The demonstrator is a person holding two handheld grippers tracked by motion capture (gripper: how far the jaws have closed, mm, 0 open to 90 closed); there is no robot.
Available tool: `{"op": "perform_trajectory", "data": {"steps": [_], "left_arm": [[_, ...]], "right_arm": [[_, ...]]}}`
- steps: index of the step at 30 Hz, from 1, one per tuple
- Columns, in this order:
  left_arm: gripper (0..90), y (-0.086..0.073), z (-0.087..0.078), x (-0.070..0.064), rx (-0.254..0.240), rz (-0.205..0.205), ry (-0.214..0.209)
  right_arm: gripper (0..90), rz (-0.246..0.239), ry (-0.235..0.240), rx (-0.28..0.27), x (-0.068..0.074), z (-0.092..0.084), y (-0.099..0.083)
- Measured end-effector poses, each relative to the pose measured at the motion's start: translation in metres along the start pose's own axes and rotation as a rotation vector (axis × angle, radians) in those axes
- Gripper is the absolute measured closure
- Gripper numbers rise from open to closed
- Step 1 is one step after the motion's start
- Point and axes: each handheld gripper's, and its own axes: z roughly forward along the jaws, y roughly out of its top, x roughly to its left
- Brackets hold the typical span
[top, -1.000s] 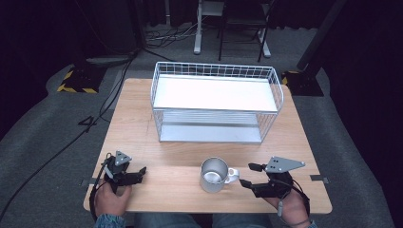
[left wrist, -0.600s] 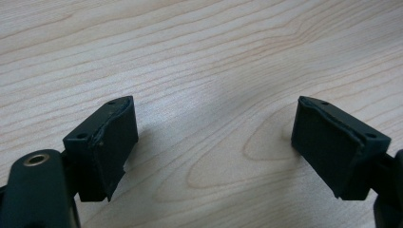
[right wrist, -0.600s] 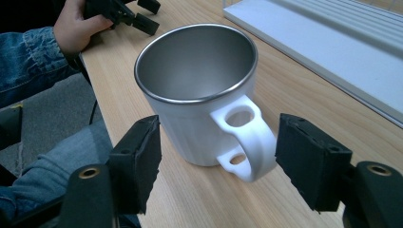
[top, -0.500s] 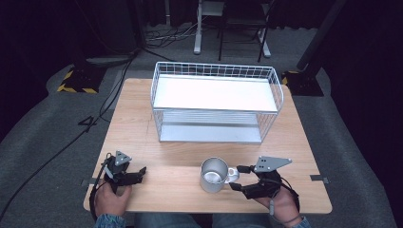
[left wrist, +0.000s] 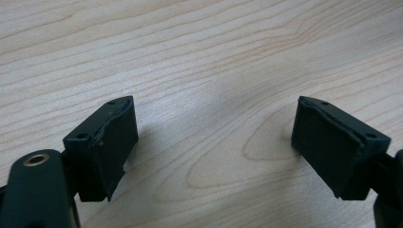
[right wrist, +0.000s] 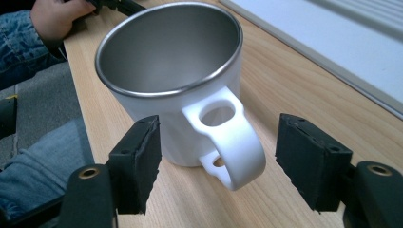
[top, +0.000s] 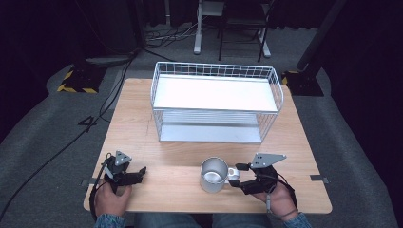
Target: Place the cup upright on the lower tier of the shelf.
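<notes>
mug [top: 213, 175] stands upright on the wooden table [top: 180, 156], near the table's front edge and just ahead of the right gripper [top: 236, 174]. its handle [right wrist: 228, 137] points back toward that gripper and sits in the gap between the two spread jaws, with air showing on both sides in the right gripper view; neither pad touches it. the mug is white outside, steel inside, and looks empty. bare wood lies open beyond the mug up to the white wire rack [top: 216, 102], which stands well apart at the far half of the table. to the mug's far side from the right gripper, a wide stretch of bare tabletop runs to the left gripper [top: 138, 174], which rests low near the front left corner in the person's left hand [top: 111, 197]. its jaws are wide apart over plain wood grain, holding nothing.
</notes>
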Motion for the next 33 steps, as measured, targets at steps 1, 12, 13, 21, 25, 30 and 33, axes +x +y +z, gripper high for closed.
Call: {"op": "perform_trajectory", "data": {"steps": [1, 12, 13, 21, 25, 30, 33], "left_arm": [[16.0, 0.0, 0.0, 0.0, 0.0, -0.002, 0.0], [16.0, 0.0, 0.0, 0.0, 0.0, 0.002, -0.001], [16.0, 0.0, 0.0, 0.0, 0.0, 0.001, -0.001], [16.0, 0.0, 0.0, 0.0, 0.0, 0.002, -0.001], [16.0, 0.0, 0.0, 0.0, 0.0, 0.002, -0.001], [16.0, 0.0, 0.0, 0.0, 0.0, 0.002, -0.001], [16.0, 0.0, 0.0, 0.0, 0.0, 0.002, -0.001]], "right_arm": [[34.7, 0.0, 0.004, 0.005, 0.0, 0.001, 0.0], [56.6, -0.038, 0.022, 0.032, 0.008, -0.002, -0.003], [56.6, -0.038, 0.022, 0.032, 0.008, -0.002, -0.003], [69.5, -0.114, 0.008, 0.061, 0.016, -0.003, -0.003], [71.3, -0.16, -0.007, 0.068, 0.022, -0.002, -0.002], [71.5, -0.163, -0.007, 0.056, 0.023, -0.002, -0.003], [71.6, -0.164, -0.018, 0.041, 0.025, -0.001, -0.004]]}}
